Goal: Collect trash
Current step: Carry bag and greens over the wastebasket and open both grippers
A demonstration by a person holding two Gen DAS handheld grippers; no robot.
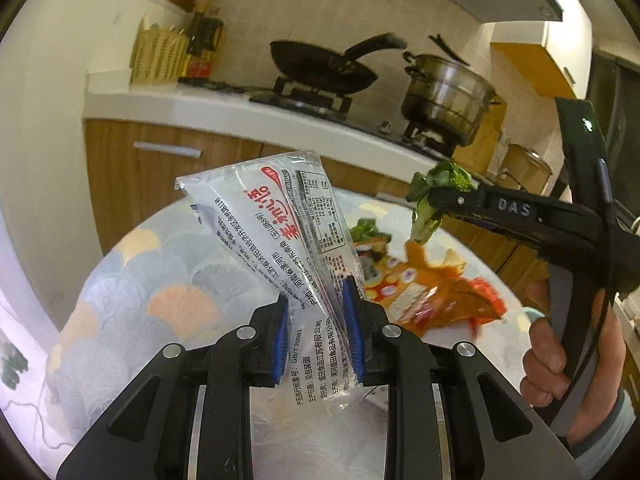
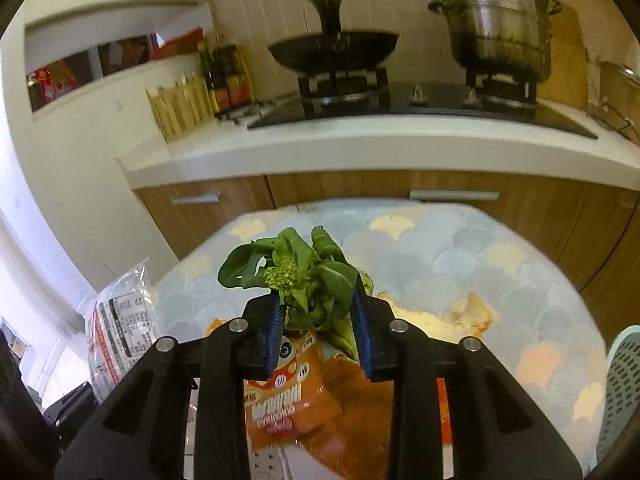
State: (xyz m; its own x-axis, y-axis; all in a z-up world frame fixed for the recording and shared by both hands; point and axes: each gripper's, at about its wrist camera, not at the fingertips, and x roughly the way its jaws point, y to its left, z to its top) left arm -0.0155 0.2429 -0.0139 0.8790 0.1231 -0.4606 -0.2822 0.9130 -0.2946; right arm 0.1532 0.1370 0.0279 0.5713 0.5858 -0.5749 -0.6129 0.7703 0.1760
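In a small kitchen, a round table [image 2: 500, 264] under a fan-patterned cloth is standing just in front of the stove counter [image 2: 380, 148], where a black wok [image 1: 324, 66] and a steel steamer pot [image 2: 496, 28] are sitting on the burners. Orange snack wrappers [image 2: 296, 396] are lying on the near part of the table. The left gripper [image 1: 316, 332] is clenching a clear printed food wrapper [image 1: 272, 220], lifted above the cloth. The right gripper [image 2: 318, 332] is grasping a green vegetable scrap [image 2: 304, 280] over the orange wrappers. A pale perforated object at far right is possibly the bin, though the edge is too cropped to tell. Both loads are hanging light and loose; carrying them level and steady, without easing the squeeze, looks wise.
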